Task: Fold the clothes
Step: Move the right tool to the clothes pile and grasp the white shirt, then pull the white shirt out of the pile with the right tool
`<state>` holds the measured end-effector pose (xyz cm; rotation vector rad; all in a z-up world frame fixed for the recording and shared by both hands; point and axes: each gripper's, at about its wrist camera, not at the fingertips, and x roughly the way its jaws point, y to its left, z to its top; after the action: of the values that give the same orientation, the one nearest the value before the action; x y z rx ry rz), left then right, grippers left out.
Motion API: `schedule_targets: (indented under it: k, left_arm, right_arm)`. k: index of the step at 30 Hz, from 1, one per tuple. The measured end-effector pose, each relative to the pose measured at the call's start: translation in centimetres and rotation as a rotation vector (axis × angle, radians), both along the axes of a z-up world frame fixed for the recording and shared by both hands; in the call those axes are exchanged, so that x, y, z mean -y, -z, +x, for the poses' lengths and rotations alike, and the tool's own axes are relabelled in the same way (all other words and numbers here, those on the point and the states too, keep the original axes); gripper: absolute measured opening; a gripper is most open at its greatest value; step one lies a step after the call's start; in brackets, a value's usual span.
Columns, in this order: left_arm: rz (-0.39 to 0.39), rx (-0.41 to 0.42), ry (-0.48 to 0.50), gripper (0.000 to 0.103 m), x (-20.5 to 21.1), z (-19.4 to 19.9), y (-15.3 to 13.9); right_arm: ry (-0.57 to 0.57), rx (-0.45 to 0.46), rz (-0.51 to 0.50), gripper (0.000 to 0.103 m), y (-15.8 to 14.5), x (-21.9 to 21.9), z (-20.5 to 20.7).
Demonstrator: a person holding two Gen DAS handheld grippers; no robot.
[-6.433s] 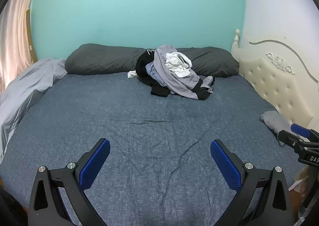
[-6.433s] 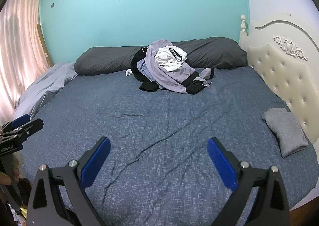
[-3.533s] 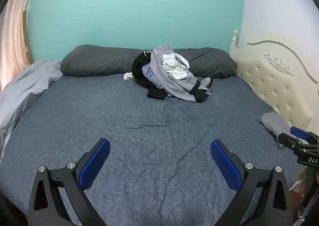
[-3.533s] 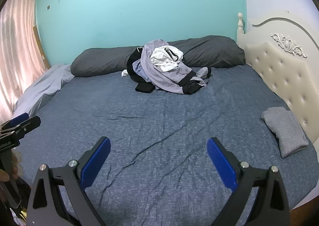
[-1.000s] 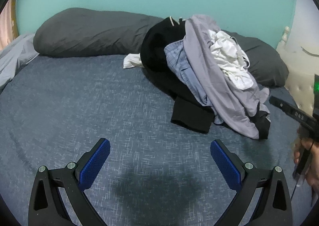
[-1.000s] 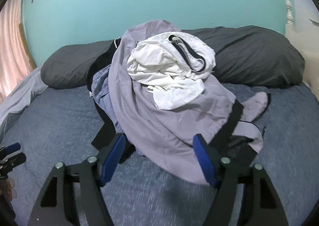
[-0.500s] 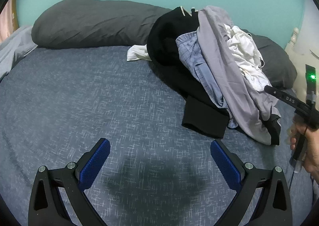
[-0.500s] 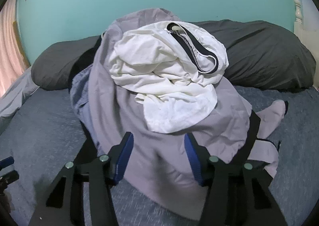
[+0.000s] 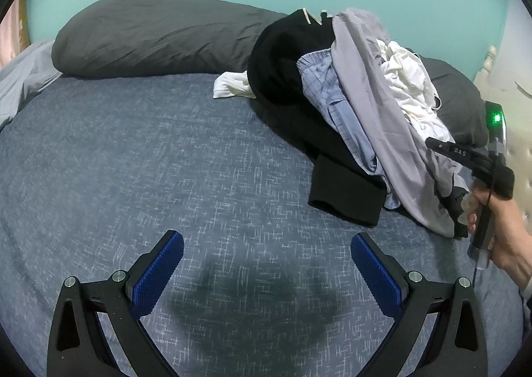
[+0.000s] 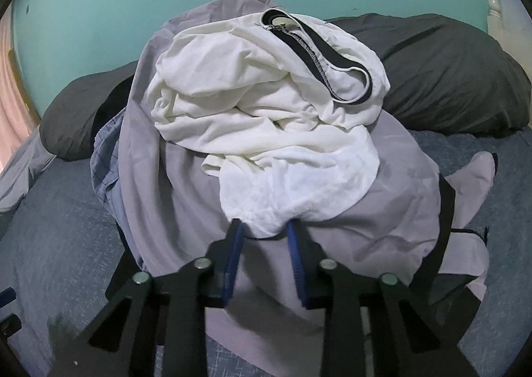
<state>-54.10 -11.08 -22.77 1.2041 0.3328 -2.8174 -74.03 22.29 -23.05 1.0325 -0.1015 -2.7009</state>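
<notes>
A heap of clothes (image 9: 359, 104) lies at the head of the bed: a black garment (image 9: 345, 190), a blue checked shirt (image 9: 332, 94), a lavender garment (image 10: 173, 177) and on top a crumpled white garment (image 10: 266, 131) with a dark neckband. My right gripper (image 10: 265, 227) is at the heap's front, its jaws closing, and the white garment's lower edge is bunched between the blue pads. In the left wrist view a hand (image 9: 498, 227) holds that gripper (image 9: 445, 147) against the heap. My left gripper (image 9: 266, 254) hovers open over bare sheet, left of the heap, holding nothing.
A long dark grey pillow (image 9: 149, 34) runs along the teal wall behind the heap. A pale grey blanket (image 9: 20, 77) is bunched at the left edge. The cream headboard (image 9: 512, 84) stands at the right. Blue sheet (image 9: 133, 161) spreads out left of the heap.
My right gripper has moved in to the heap and its jaws have narrowed from wide apart to pinching the white garment's edge. The left gripper dipped slightly, then held still, open.
</notes>
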Motion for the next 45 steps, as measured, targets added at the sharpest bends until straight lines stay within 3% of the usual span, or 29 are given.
schedule_targets:
  k: [2, 4, 14, 35, 45]
  left_arm:
    - [-0.002, 0.002, 0.0, 0.103, 0.0, 0.1, 0.0]
    - [-0.003, 0.004, -0.002, 0.103, 0.1, 0.1, 0.0]
    - [-0.005, -0.014, -0.005, 0.103, -0.2, 2.2, -1.4]
    - [-0.038, -0.103, 0.005, 0.103, -2.8, 14.6, -7.0]
    - [-0.051, -0.135, -0.004, 0.103, -3.9, 22.6, -10.6]
  right_arm:
    - [0.002, -0.012, 0.011, 0.006, -0.1, 0.1, 0.1]
    - [0.001, -0.037, 0.02, 0.002, -0.5, 0.1, 0.4]
    - [-0.059, -0.138, -0.008, 0.001, -3.7, -0.8, 5.0]
    - [-0.256, -0.296, -0.107, 0.001, -12.8, 0.5, 25.8]
    - [-0.261, -0.316, -0.139, 0.001, -16.0, 0.0, 38.2]
